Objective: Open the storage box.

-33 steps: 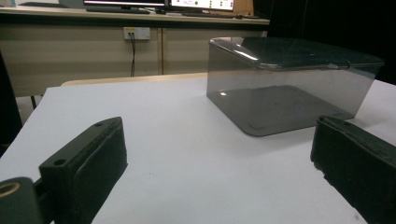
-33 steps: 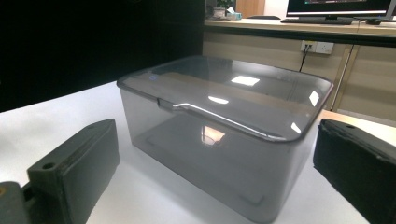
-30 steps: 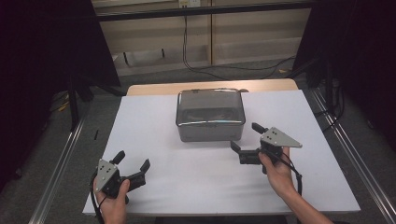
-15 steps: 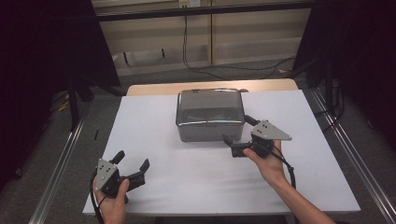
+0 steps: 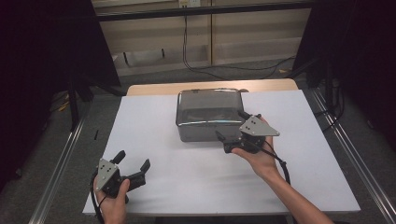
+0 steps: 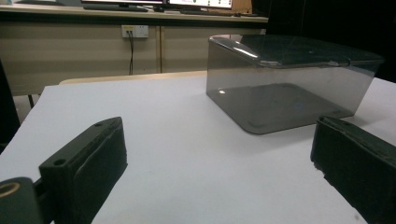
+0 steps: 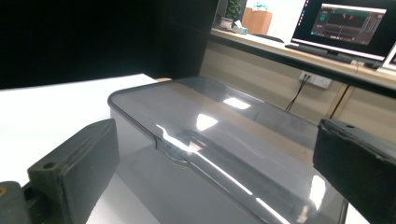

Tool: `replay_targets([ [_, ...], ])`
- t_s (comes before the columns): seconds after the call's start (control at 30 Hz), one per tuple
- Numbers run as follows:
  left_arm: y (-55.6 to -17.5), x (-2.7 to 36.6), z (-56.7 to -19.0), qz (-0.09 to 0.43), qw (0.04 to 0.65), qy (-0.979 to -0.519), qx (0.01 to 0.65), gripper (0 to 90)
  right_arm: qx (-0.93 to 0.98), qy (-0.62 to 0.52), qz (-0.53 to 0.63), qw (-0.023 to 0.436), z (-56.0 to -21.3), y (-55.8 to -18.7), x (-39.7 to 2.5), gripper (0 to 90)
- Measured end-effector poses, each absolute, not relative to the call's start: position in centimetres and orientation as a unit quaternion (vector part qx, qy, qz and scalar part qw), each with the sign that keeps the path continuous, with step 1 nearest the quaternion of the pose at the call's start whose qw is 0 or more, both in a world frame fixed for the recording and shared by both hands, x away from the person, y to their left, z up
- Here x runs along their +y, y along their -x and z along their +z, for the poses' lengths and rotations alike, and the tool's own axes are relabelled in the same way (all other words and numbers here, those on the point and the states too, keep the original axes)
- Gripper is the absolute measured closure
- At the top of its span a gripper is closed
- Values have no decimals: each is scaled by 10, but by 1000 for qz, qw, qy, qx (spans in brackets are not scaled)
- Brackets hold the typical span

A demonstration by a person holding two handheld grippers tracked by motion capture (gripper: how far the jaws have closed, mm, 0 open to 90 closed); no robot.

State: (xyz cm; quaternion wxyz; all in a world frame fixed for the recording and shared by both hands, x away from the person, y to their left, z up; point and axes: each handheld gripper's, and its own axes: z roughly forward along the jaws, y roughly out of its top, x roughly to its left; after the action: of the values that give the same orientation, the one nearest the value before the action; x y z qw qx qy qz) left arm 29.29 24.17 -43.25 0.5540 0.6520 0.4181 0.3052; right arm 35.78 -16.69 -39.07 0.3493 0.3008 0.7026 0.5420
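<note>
table (image 5: pixel 154 116): white top, smoky lidded plastic box (image 5: pixel 208 114) at back centre
left gripper (image 5: pixel 133 167): jaws wide
right gripper (image 5: pixel 232 125): jaws wide, at box's corner
room: dark, wall socket (image 6: pixel 134 31), monitor (image 7: pixel 348 22)

One lidded box (image 5: pixel 208 114), two claws (image 5: pixel 131 162).

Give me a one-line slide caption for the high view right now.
Right gripper, jaws open, at the near right corner of a lidded smoky-grey box on a white table; left gripper open, apart.

Both forearms are bare, no sleeves showing. The left gripper (image 5: pixel 133 164) and right gripper (image 5: pixel 232 128) are black, each topped by a grey three-cornered plate with small screws; thick black jaws have screw holes; black cables trail back.
</note>
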Motion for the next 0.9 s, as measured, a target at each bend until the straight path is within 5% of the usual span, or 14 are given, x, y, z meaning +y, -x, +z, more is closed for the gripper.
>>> replay_targets([
  [0.9, -293, 242, -432, 309, 554, -653, 415, 36, 771, -116, 374, 503, -395, -360, -133, 84],
])
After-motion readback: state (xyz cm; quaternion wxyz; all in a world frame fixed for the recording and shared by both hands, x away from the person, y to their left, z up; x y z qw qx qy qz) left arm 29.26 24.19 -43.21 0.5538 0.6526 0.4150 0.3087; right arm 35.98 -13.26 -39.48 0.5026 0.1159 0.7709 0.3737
